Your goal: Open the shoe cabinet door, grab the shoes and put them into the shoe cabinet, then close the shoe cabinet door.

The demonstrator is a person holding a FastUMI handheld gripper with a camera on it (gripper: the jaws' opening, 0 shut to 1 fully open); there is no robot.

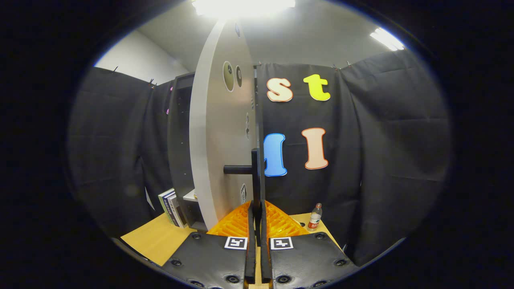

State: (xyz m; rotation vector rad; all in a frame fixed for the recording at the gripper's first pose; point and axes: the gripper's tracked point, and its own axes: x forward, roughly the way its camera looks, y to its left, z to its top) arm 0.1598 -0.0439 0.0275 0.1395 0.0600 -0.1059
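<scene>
The shoe cabinet [180, 136] is a dark upright box standing on the wooden table just ahead and to the left. Its light grey door [219, 140] is swung open, and I see it nearly edge-on. A black bar handle [255, 168] stands off the door's face on a short stem and runs down between my fingers. My gripper [257, 210] is shut on that handle, both fingers pressed close against the bar's lower end. The cabinet's inside is dark, with a pale shelf edge [190, 195] showing low down.
Several books [170, 206] lean against the cabinet's left side on the wooden table [154, 239]. A small plastic bottle [315, 216] stands on the table to the right of my fingers, close to the black cloth wall.
</scene>
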